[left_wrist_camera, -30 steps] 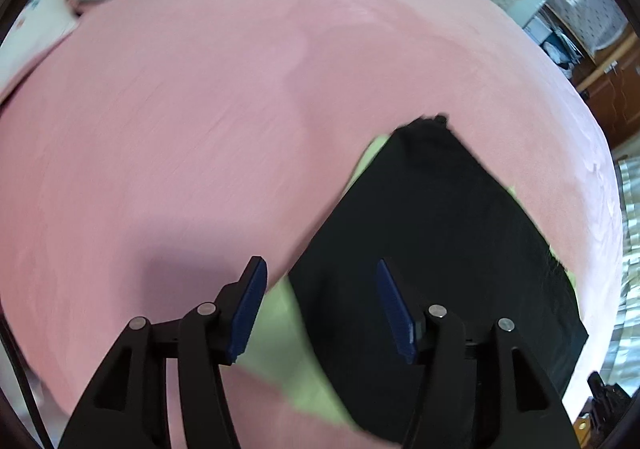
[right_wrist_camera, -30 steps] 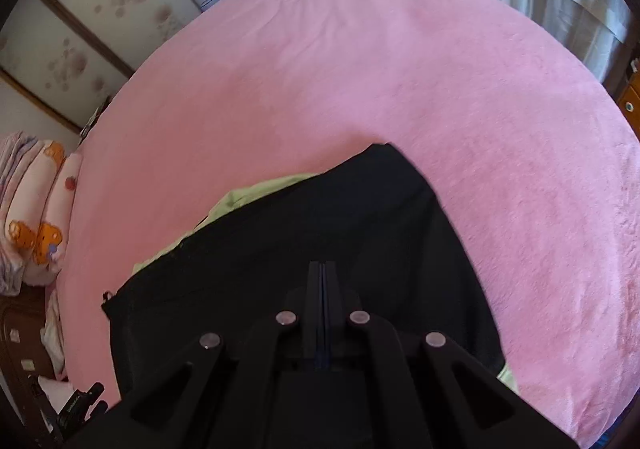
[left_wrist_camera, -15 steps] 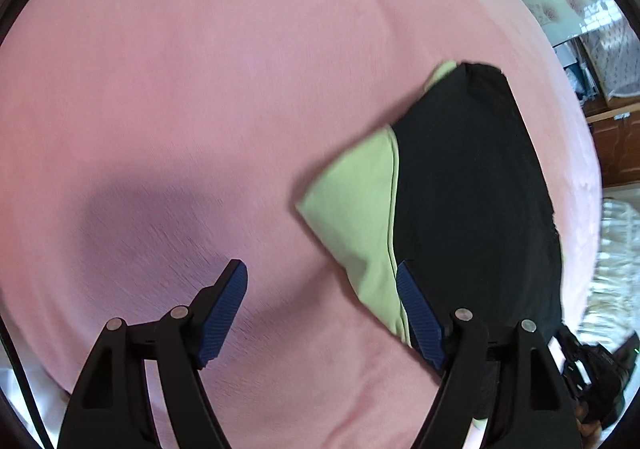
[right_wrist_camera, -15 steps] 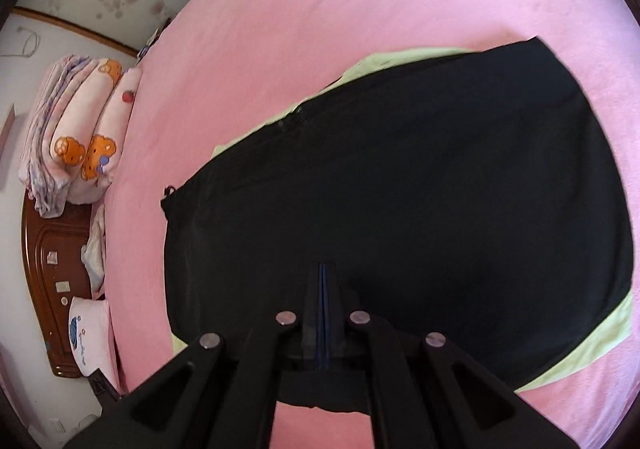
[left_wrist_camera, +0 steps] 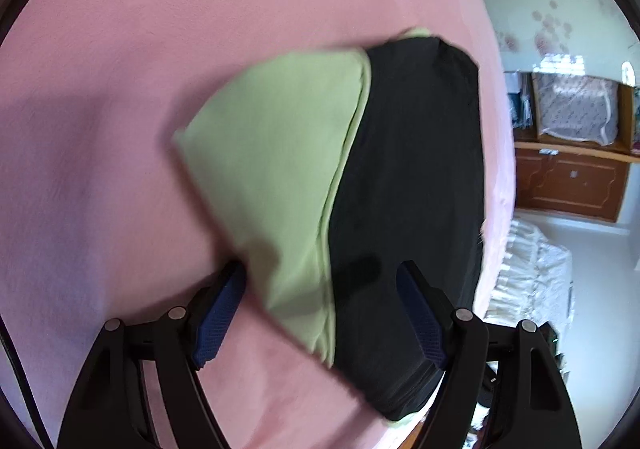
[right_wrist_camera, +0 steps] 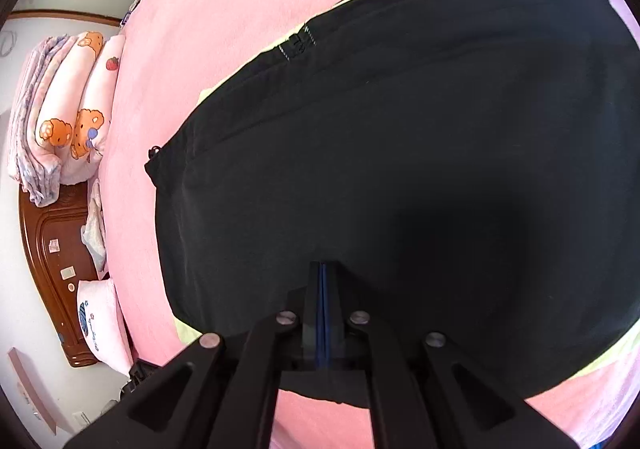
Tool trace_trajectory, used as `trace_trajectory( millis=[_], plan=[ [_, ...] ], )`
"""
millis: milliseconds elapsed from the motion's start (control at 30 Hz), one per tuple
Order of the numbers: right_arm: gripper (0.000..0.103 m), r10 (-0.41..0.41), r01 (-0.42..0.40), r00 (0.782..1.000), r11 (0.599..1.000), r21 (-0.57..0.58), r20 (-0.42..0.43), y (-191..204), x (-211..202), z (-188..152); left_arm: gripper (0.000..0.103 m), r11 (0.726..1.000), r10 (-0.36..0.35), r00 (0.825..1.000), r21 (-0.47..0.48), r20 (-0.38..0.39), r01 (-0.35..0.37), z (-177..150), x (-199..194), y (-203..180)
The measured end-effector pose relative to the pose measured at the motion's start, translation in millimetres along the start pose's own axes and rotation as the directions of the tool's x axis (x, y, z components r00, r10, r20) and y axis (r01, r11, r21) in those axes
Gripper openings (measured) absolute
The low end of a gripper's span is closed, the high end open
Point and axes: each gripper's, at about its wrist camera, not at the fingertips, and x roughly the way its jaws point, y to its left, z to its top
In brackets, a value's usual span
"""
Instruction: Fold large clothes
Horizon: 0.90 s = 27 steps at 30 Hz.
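A folded garment, black (left_wrist_camera: 408, 185) with a light green part (left_wrist_camera: 280, 153), lies on the pink bed (left_wrist_camera: 100, 109). My left gripper (left_wrist_camera: 320, 289) is open, its blue-padded jaws on either side of the garment's near green and black edge. In the right wrist view the black garment (right_wrist_camera: 400, 149) fills most of the frame, green edges showing beneath it. My right gripper (right_wrist_camera: 323, 281) is shut, its tips over the black cloth; I cannot tell whether it pinches cloth.
Folded pink cartoon-print bedding (right_wrist_camera: 68, 117) and a brown wooden headboard (right_wrist_camera: 48, 249) lie left of the bed. A wooden cabinet (left_wrist_camera: 572, 177) and white lace cloth (left_wrist_camera: 532, 281) stand beyond the bed's right edge.
My left gripper has swung right and moved in on the garment, so its open jaws now straddle the green and black edge. My right gripper has moved closer over the black cloth, staying shut.
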Motion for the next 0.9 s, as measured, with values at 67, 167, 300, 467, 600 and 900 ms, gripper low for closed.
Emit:
trace_trajectory(
  millis=[67,167,300,467,600,900],
  plan=[
    [0.0,-0.004,0.004,1.0,1.0,-0.009,-0.012,0.7,3.0,2.0,0.076,0.999,-0.038,0.999,0.011,0.015,0.037,7.8,4.9,-1.8],
    [0.0,-0.02,0.019,1.0,0.999,-0.047,-0.012,7.0,7.6,6.1,0.076,0.997,-0.07,0.997,0.025,0.012,0.07,17.4,13.8,-5.0],
    [0.0,-0.041,0.039,0.999,0.996,-0.083,-0.02,11.1,16.3,13.6,0.085,0.995,-0.079,0.997,0.066,0.022,0.077,19.5,26.5,-16.1],
    [0.0,-0.052,0.051,0.997,0.998,-0.03,-0.056,2.7,29.1,18.9,0.086,0.999,-0.043,0.997,0.02,0.069,0.042,9.5,14.7,-17.8],
    [0.0,-0.035,0.041,0.997,0.995,0.086,-0.066,-9.1,31.2,18.2,0.082,1.0,0.013,0.997,0.014,0.081,-0.015,6.6,13.4,-22.0],
    [0.0,-0.155,0.155,0.988,0.988,-0.005,-0.015,5.3,21.9,-4.5,0.057,0.995,0.081,0.993,-0.069,0.091,-0.075,5.0,7.2,-15.8]
  ],
)
